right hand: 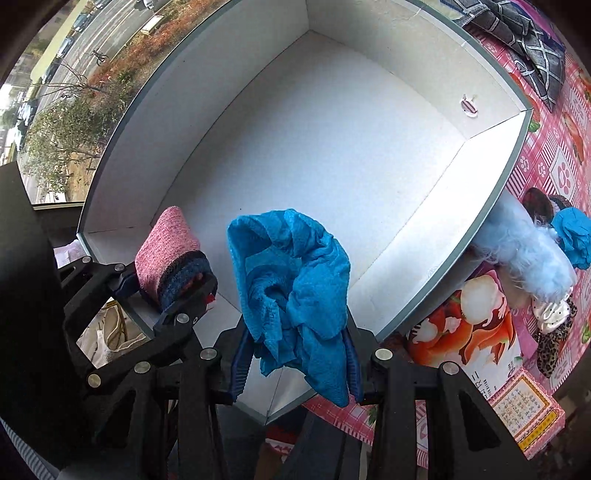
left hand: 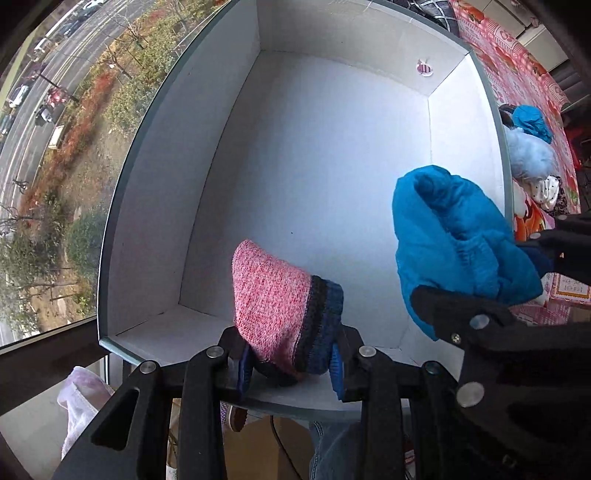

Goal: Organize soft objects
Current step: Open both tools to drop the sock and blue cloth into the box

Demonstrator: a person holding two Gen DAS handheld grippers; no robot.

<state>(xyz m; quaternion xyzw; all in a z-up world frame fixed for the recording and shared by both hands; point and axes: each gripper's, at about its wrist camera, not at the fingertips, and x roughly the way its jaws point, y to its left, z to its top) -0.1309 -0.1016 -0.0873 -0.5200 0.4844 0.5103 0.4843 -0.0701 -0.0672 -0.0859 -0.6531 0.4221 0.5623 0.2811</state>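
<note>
My left gripper is shut on a pink knit sock with a dark blue cuff, held over the near edge of a large white box. It also shows in the right wrist view. My right gripper is shut on a crumpled blue cloth, held over the box's near edge; the cloth also shows in the left wrist view. The box holds only a small round sticker on its floor.
To the right of the box, on a pink patterned tablecloth, lie a pale blue fluffy item, another blue cloth, a leopard-print piece and a printed packet. A dark checked cloth lies far right. A window is to the left.
</note>
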